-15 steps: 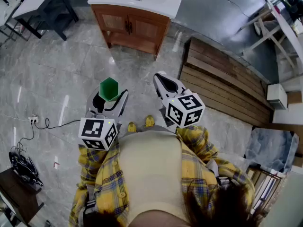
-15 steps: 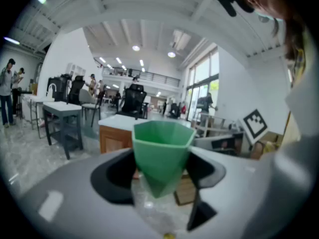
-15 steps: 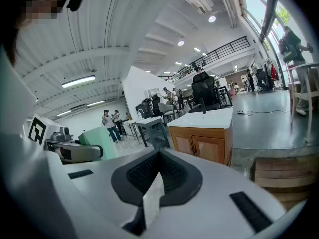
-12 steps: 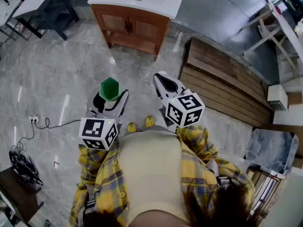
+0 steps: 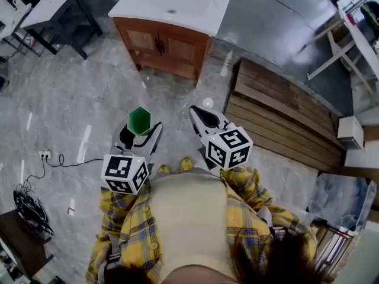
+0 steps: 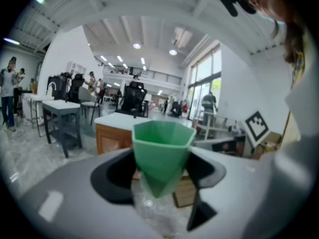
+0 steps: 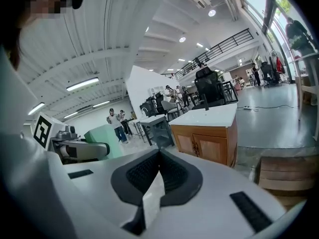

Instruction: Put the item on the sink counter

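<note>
- Head view, first entry: green hexagonal cup [image 5: 140,118], upright, mouth up, pinched between the jaws of the left gripper [image 5: 140,134]. It was carried above the grey marble floor [image 5: 71,99], well apart from the counter.
- Left gripper view: dark pads [image 6: 112,176] pressed on the cup's tapered sides, with the jaws set wide round it.
- Right gripper [image 5: 201,112]: at 3 o'clock of the cup, near it. Its jaws were pressed together at the tips with nothing between them.
- Sink counter [image 5: 204,13]: white, with a basin, on a wooden cabinet [image 5: 166,46]. It stood at 12 o'clock of both grippers, well apart from them.
- Wooden slat platform [image 5: 278,114]: lay on the floor at 2 o'clock of the right gripper.
- Power strip [image 5: 42,154] with black cable: lay on the floor at 9 o'clock of the left gripper.
- Yellow checked shirt [image 5: 130,229]: worn by the person, at 6 o'clock of both grippers.
</note>
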Demonstrator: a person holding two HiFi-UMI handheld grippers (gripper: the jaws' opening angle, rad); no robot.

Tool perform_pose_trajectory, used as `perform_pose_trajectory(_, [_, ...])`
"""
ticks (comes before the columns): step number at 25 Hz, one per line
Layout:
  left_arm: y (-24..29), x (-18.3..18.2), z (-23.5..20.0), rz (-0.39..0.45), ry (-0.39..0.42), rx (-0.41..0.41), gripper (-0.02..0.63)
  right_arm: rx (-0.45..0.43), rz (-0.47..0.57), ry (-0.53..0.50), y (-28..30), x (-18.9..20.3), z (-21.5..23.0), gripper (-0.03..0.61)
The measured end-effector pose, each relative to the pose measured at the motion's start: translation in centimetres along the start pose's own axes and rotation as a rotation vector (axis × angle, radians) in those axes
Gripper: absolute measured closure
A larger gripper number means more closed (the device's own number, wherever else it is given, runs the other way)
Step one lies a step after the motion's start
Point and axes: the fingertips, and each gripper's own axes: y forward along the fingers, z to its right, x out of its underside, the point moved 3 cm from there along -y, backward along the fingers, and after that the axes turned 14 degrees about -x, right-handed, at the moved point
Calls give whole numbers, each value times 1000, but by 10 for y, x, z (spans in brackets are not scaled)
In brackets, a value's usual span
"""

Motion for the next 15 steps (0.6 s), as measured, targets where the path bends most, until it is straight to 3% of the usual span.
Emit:
perform_pose_trajectory(6, [16,-4,14,-13,22,9,302,-6,-10,16,-3,3,18,565])
perform_pose_trajectory(15, [51,-12,-4,-22,25,36,302,12,-10,48,21,-6,37,565])
